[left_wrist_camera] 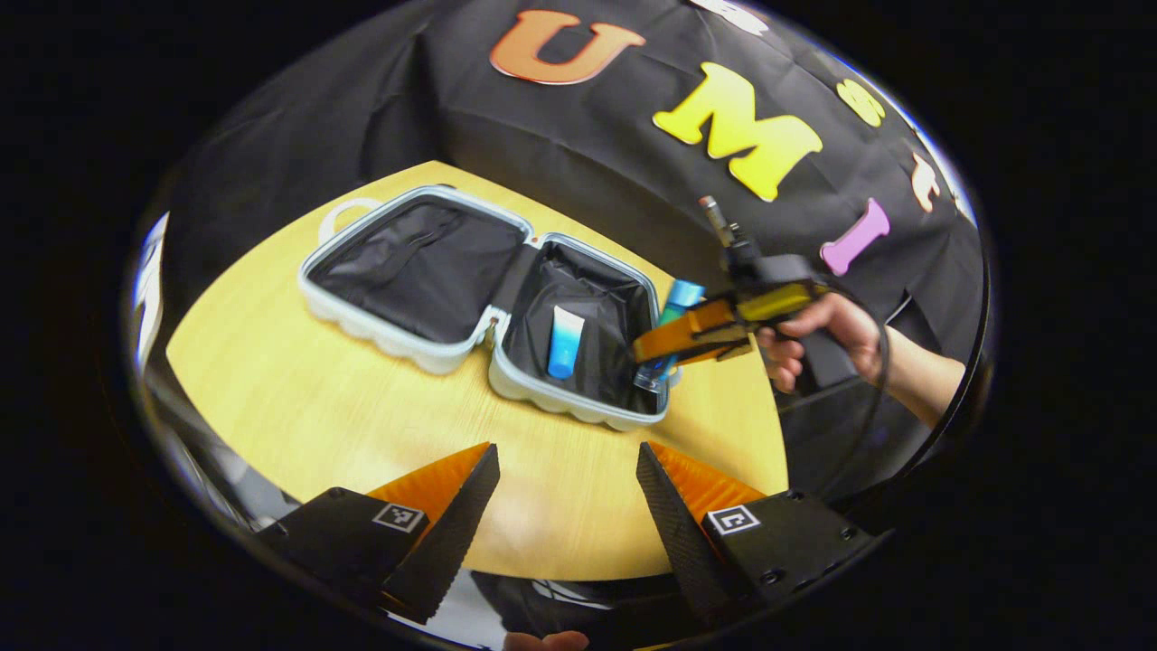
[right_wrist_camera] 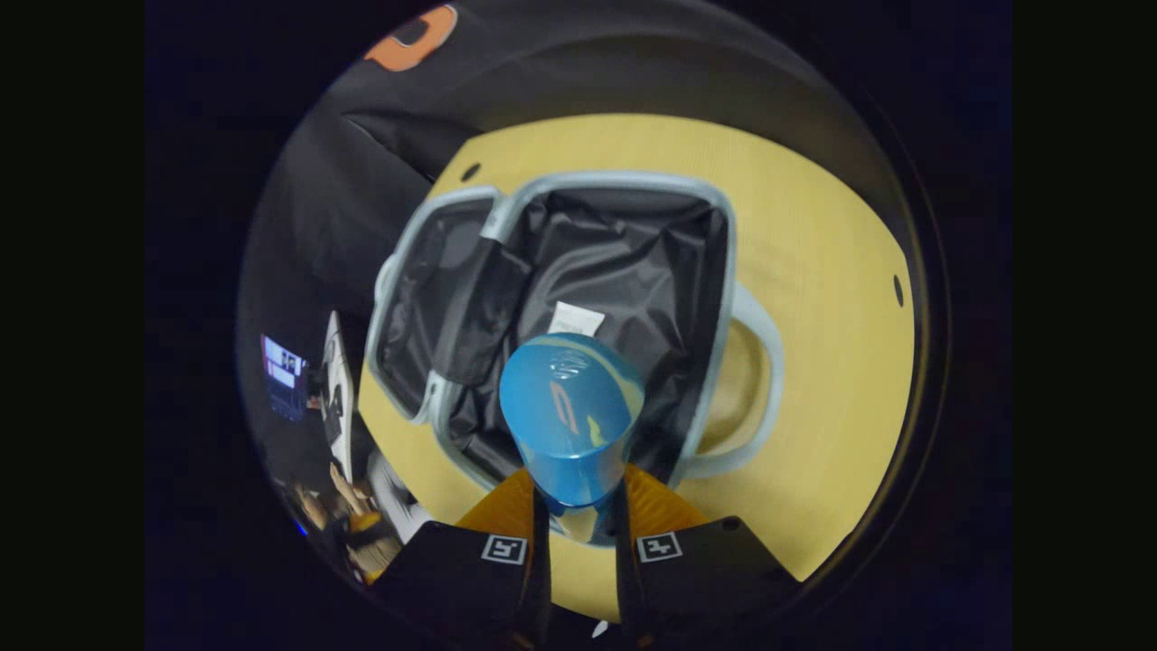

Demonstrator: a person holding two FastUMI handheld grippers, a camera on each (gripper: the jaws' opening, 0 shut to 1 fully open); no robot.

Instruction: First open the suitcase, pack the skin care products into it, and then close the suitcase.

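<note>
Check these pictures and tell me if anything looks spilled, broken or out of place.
Nothing stands out. The pale blue hard-shell suitcase lies open and flat on the yellow wooden table, a blue-and-white tube rests inside, and the right gripper holds a blue-capped bottle over it.

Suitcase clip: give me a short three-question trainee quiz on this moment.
1. True or false: the suitcase lies open on the table.
2. What does the right hand-held gripper hold? A) a blue-capped bottle B) a comb C) nothing
3. Fill in: the blue and white tube lies ___ the suitcase.

Key: 1 true; 2 A; 3 inside. The left hand-held gripper is open, above the table.
</note>
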